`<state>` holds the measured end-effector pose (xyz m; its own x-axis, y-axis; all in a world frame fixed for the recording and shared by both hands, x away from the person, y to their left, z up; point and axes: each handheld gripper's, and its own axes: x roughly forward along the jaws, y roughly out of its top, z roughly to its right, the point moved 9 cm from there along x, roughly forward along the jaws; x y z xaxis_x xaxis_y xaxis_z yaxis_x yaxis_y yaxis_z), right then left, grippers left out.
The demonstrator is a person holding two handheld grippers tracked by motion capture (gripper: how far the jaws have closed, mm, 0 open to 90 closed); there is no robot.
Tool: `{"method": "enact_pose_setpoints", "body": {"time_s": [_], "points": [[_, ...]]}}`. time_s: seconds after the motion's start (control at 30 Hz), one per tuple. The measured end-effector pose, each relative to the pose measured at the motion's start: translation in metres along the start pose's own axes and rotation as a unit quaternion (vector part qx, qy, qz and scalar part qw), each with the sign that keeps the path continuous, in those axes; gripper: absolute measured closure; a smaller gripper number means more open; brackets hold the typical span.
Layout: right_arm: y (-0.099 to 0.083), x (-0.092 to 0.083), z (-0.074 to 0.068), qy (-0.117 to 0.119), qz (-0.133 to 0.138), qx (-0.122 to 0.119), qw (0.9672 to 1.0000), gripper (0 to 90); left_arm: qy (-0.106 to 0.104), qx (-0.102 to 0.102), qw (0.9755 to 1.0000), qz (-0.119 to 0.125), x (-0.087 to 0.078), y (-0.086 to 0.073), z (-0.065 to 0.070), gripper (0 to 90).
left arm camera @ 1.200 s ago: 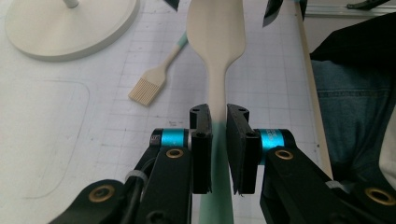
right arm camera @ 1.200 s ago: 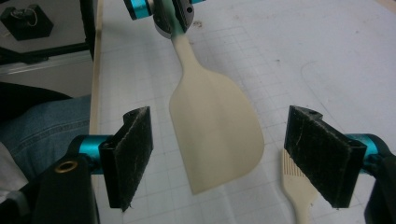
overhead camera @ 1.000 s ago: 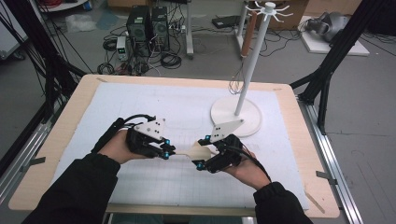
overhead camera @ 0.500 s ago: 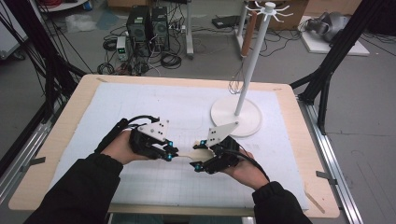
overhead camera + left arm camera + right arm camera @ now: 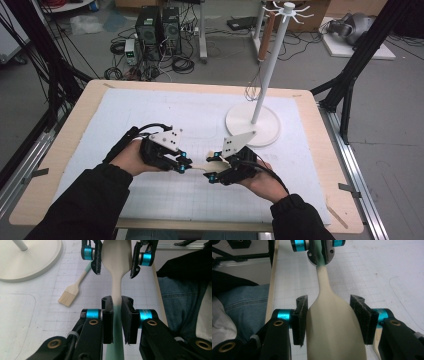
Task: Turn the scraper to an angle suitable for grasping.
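Mat (image 5: 150, 107) brush (image 5: 70, 293) behind right tongs (image 5: 332, 315)

Hidden, cropped and unclear parts around the spatula held between two grippers

In the high view the spatula (image 5: 200, 166) is mostly covered by the left gripper (image 5: 184, 165) and right gripper (image 5: 212, 167), leaving a short pale stretch between them; its shape is too small to read there. In the left gripper view its green handle end runs off the near edge and its blade tip is cut off by the far edge. In the right gripper view the blade's near end is cropped, and whether the right pad touches it cannot be told. The brush (image 5: 72, 290) has its handle end hidden behind a jaw. The stand (image 5: 260, 95) loses its top hooks at the far edge.
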<state>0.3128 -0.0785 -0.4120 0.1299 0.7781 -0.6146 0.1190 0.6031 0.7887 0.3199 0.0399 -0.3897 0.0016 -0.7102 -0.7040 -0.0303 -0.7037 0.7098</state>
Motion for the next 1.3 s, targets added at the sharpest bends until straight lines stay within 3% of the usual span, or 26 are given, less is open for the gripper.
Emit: {"method": "enact_pose_setpoints", "body": {"time_s": [0.83,1.3], "points": [[-0.0005,-0.0021,-0.0022,0.016,0.003,-0.005,0.9999,52.6,-0.012,0.001,0.9999,0.003,0.0017,0.0004,0.0006,80.1],[-0.0004,-0.0058,-0.0040,0.013,0.008,-0.003,0.9999,53.8,-0.014,-0.005,0.9998,0.011,0.0021,0.0021,0.0006,79.7]]}}
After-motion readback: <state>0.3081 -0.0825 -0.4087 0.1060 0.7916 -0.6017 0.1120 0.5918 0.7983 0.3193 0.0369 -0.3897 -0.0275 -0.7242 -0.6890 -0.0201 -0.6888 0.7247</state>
